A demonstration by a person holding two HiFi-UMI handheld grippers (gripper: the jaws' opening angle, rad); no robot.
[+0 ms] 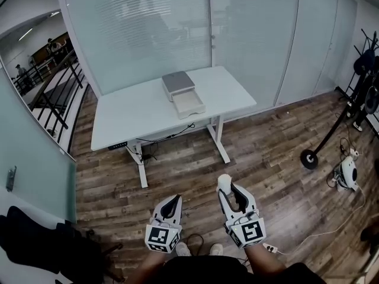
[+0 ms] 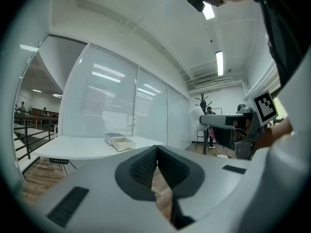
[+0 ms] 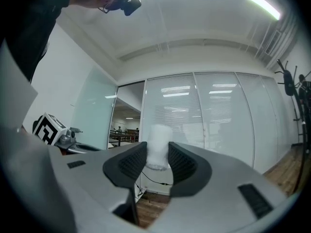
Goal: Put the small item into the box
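A small white cylinder [image 3: 158, 147] stands upright between the pads of my right gripper [image 3: 158, 160], which is shut on it; in the head view the small white cylinder [image 1: 224, 184] sticks out past the right gripper [image 1: 230, 196] low in the frame. My left gripper [image 1: 171, 206] is beside it, jaws pressed together and empty, as the left gripper [image 2: 156, 165] view confirms. The box [image 1: 181, 91], grey with a cream drawer pulled open toward me, sits on the white table [image 1: 130, 114] some way ahead. The same box [image 2: 118, 141] appears far off in the left gripper view.
Both grippers hover over wood floor [image 1: 177, 170], well short of the table. Glass partition walls [image 1: 148, 28] stand behind the table. A railing [image 1: 56, 93] lies at the left. A round-based stand [image 1: 311, 157] and cables [image 1: 346, 176] are at the right.
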